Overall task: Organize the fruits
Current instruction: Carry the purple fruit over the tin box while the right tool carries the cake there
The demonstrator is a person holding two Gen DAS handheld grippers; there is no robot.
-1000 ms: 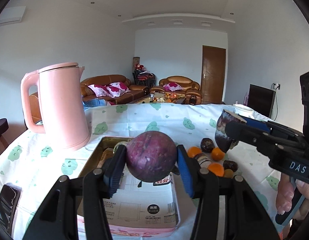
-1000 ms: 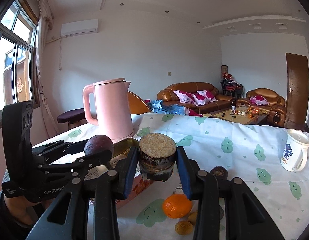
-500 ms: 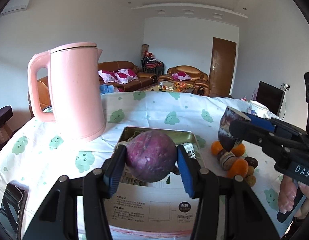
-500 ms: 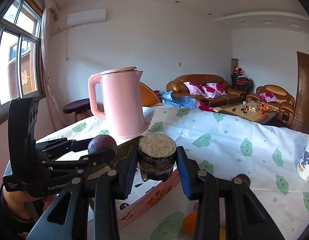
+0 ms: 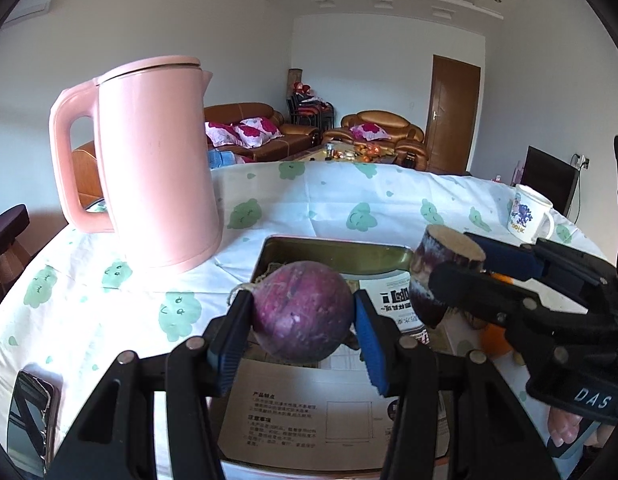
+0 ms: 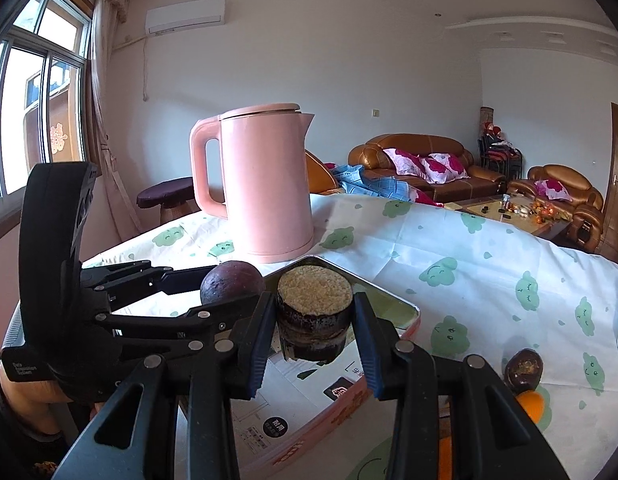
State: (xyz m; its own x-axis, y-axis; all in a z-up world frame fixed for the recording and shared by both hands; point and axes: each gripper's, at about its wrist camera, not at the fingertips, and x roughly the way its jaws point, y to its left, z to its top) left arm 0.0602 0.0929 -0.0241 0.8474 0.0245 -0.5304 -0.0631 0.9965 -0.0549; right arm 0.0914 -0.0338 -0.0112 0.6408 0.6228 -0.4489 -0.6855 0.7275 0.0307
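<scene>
My left gripper (image 5: 303, 320) is shut on a round purple passion fruit (image 5: 303, 314), held above a flat cardboard box (image 5: 309, 412) and in front of a metal tray (image 5: 333, 254). In the right wrist view that same left gripper (image 6: 229, 284) and its passion fruit (image 6: 231, 282) sit just left of mine. My right gripper (image 6: 315, 320) is shut on a dark cut fruit half (image 6: 313, 320) with a pale grainy cut face up, over the tray's (image 6: 389, 300) near corner. The left wrist view shows this right gripper (image 5: 449, 276) and its cut fruit half (image 5: 429, 280) at the tray's right end.
A tall pink kettle (image 5: 149, 160) stands left of the tray on the patterned tablecloth. A white mug (image 5: 529, 216) is at the far right. Loose oranges (image 6: 529, 404) and a dark passion fruit (image 6: 523, 368) lie right of the box. A phone (image 5: 29, 420) rests at the near left edge.
Both grippers carried their fruits leftward toward the tray and kettle. The loose fruit pile has slid to the right of view, and the kettle looms larger. Both grips are unchanged.
</scene>
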